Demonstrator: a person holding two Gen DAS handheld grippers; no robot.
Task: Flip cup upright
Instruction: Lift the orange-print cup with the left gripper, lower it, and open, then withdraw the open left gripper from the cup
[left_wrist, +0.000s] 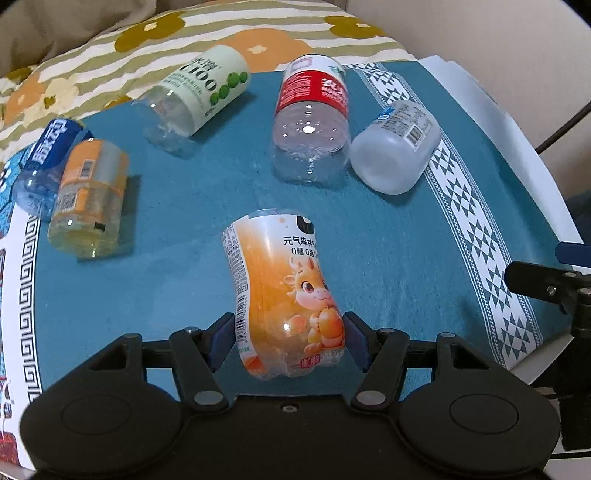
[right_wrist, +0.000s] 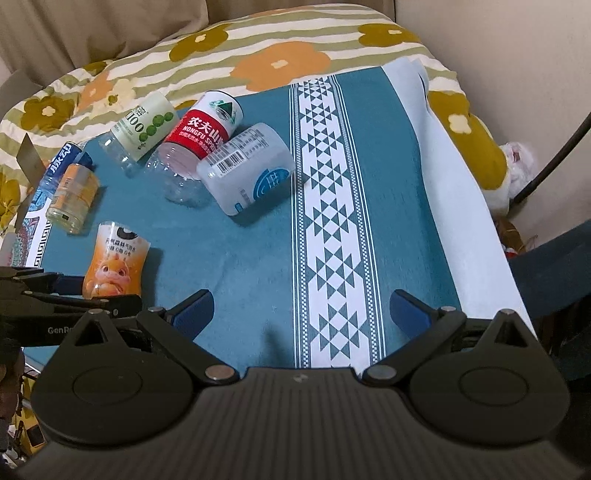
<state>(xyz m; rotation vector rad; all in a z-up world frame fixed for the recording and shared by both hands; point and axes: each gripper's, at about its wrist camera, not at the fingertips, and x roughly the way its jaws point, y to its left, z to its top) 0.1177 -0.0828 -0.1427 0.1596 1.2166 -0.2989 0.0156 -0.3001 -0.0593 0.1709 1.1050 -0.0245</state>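
Note:
An orange cup with a cartoon dragon label (left_wrist: 284, 299) is held between the pads of my left gripper (left_wrist: 290, 341), which is shut on its lower part; it leans slightly over the teal tablecloth (left_wrist: 388, 240). The same cup shows in the right wrist view (right_wrist: 114, 262), upright with its open end on top, with the left gripper beside it at the left edge. My right gripper (right_wrist: 301, 310) is open and empty above the cloth.
Several other cut-bottle cups lie on their sides at the back: green-label (left_wrist: 199, 96), red-label (left_wrist: 314, 110), frosted white (left_wrist: 399, 147), orange (left_wrist: 88, 199), blue (left_wrist: 48, 162). A floral quilt (left_wrist: 184, 33) lies behind. The white table edge (left_wrist: 517, 147) runs along the right.

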